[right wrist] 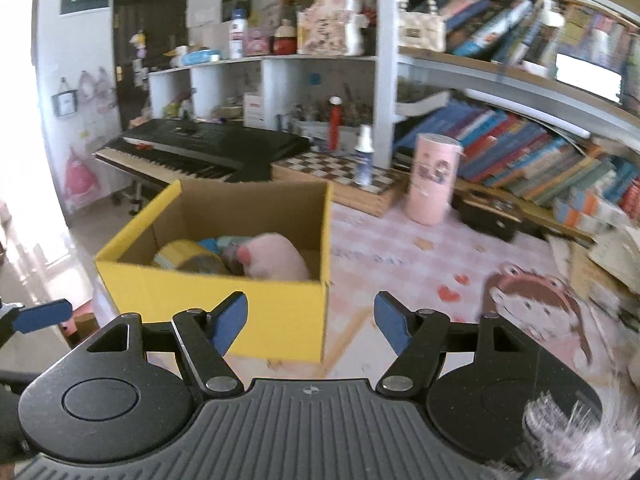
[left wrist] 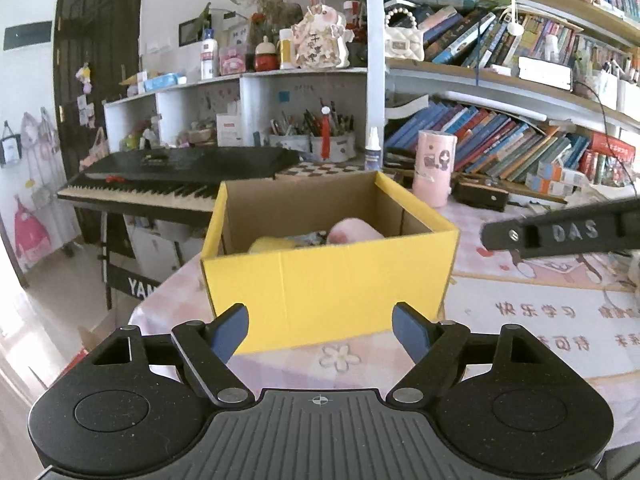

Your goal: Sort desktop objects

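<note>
left wrist: "das" on right gripper point(left wrist: 560, 234).

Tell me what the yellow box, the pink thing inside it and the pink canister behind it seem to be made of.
Yellow box: corrugated cardboard, matte yellow outside, raw brown inside, with a visible fold crease.
Pink thing: probably plush fabric; soft, rounded, no shine.
Pink canister: likely paperboard or plastic, with a smooth printed wrap; too blurred to settle.
</note>
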A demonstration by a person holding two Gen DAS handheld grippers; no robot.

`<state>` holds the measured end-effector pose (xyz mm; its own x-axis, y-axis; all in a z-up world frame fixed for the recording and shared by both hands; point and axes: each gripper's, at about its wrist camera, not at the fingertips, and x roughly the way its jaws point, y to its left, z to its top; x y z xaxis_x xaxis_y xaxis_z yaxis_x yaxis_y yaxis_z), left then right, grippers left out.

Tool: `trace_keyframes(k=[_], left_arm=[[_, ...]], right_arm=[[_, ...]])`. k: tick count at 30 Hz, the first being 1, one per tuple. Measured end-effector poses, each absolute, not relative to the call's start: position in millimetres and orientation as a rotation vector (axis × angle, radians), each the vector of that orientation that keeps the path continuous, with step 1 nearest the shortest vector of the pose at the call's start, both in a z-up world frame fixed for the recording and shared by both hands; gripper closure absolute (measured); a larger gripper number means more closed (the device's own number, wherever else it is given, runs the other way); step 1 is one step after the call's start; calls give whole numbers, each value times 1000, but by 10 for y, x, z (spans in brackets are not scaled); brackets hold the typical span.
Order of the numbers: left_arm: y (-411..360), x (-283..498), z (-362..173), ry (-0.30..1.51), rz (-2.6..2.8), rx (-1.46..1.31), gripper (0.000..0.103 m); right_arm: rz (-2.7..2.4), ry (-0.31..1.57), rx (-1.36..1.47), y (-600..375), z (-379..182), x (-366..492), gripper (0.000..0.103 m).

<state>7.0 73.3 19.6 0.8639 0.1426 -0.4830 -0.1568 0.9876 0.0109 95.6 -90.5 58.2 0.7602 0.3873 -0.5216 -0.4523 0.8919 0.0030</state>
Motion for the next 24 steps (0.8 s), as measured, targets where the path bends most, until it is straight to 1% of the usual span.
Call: trace_keyframes(k=[7,17,20,21,24], left_arm=[[671,-151,102,520,115,-31,21],[573,-238,55,554,65,-23,21],[526,-240,58,553,51,-13,20],[512,-240,52,554,47,-11,17],[444,-238,33,566,28,2,16]], right_arm=[[348,560,-103,-1117,385,502,35],[238,609,-56,-1341,175,52,35],[211,610,-40,-1398,143,-12,34],[200,609,-35,-1421,136,-32,34],[168,609,-21,-1486,109,-96,34]])
